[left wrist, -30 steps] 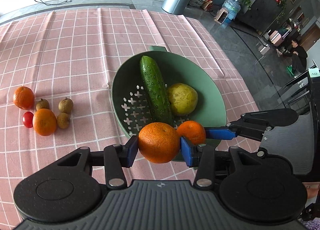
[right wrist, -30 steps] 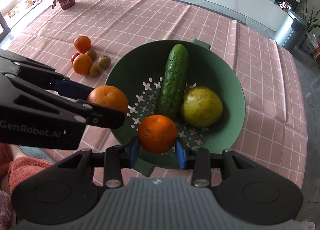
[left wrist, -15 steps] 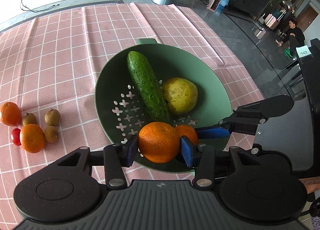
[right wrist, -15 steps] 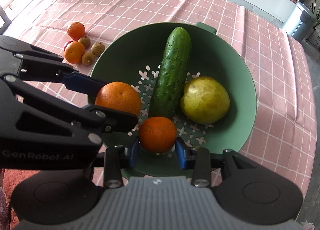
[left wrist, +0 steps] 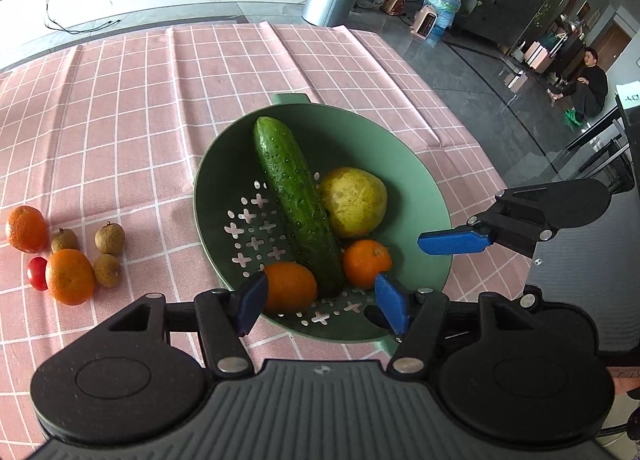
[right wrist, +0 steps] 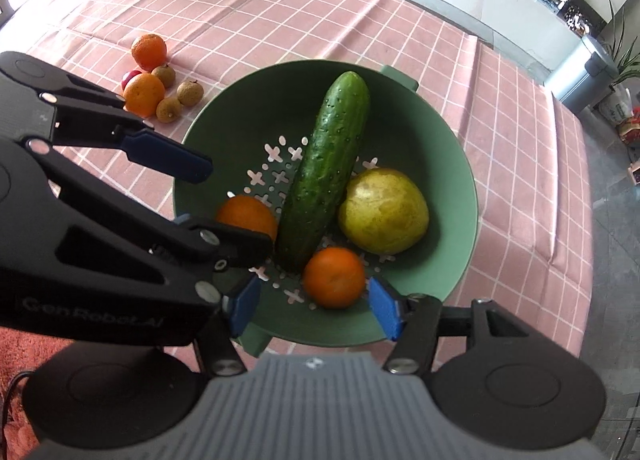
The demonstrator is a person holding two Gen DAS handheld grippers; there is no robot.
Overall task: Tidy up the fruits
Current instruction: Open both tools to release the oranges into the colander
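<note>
Fruit (left wrist: pixel 68 276) left on the bench lies beyond the bowl's (left wrist: pixel 432 196) left rim, nearer the left tongs (left wrist: pixel 320 302); both tongs are opening, released, the right tongs (right wrist: pixel 312 306) too.

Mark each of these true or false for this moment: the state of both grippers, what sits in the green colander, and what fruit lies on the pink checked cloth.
1. Two oranges lie in the green colander, one on each side of the cucumber. True.
2. The left gripper is clamped on an orange. False: its jaws are opening, and the orange lies free between them in the colander.
3. The right gripper grips the yellow-green fruit. False: its jaws are opening around the other orange, pads clear of it.
4. Two more oranges lie on the cloth outside the colander. True.
5. The small red fruit lies inside the colander. False: it lies on the cloth beside the oranges.
</note>
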